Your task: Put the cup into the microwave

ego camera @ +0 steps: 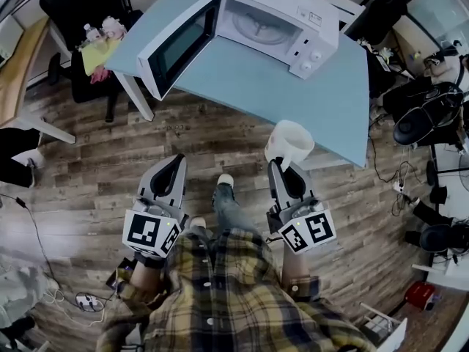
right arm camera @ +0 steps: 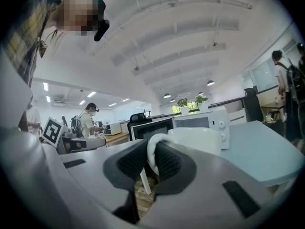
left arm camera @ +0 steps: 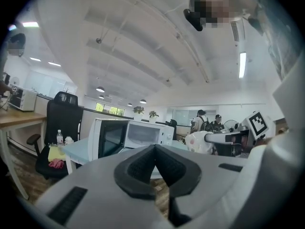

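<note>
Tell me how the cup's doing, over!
Right hand-held gripper shut on cup, by its handle. Left hand-held gripper shut, empty. Cup not yet in microwave; door open, nothing in the doorway.

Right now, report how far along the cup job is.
Done: the microwave door stands open, and the right gripper is shut on the handle of the white cup. In hand: the cup hangs at the blue table's near edge. Left: set it inside the microwave.

Glossy, smooth white cup (ego camera: 291, 144); smooth white microwave (ego camera: 293, 12); matt, smooth blue table (ego camera: 293, 94); grained, worn wood floor (ego camera: 95, 182); soft checked cloth shirt (ego camera: 234, 299).
</note>
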Demonstrator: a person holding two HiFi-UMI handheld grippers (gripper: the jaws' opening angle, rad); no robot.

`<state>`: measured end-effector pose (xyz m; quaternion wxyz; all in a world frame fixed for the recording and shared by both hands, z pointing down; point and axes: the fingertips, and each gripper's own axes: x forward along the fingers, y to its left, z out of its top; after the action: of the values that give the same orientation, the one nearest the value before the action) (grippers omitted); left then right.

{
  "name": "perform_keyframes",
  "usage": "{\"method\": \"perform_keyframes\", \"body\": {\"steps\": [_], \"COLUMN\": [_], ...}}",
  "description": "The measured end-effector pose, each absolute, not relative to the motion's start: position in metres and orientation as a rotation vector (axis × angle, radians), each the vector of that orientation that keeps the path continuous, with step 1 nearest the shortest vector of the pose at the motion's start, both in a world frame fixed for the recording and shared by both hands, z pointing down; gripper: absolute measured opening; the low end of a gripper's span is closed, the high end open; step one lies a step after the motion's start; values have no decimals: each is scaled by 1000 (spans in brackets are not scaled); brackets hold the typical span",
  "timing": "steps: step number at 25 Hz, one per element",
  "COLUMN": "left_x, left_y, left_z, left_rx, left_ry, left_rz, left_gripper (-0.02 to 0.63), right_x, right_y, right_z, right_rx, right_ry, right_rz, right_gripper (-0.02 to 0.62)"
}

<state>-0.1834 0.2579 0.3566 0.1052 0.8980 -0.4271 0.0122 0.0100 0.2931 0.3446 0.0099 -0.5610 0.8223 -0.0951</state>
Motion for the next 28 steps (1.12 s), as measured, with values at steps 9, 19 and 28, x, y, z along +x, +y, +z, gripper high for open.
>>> {"method": "perform_keyframes", "body": {"steps": [9,19,28], "left_x": [-127,-77,-61], "left_y": [189,143,125], "left_z": [333,333,346], "left_rx": [2652,2651,2628], "left_ry": [-1343,-1389,-1396], "left_rz": [15,26,47], "left_gripper": [-8,-8,-8], "right_x": [57,94,109], "right_y": [217,170,150], "right_z": [324,323,337], "right_rx": [-1626,-1522,-1503], "right_ry": [2656,2710,2722], "right_rz": [-236,-209,-251], "right_gripper": [48,48,48]}}
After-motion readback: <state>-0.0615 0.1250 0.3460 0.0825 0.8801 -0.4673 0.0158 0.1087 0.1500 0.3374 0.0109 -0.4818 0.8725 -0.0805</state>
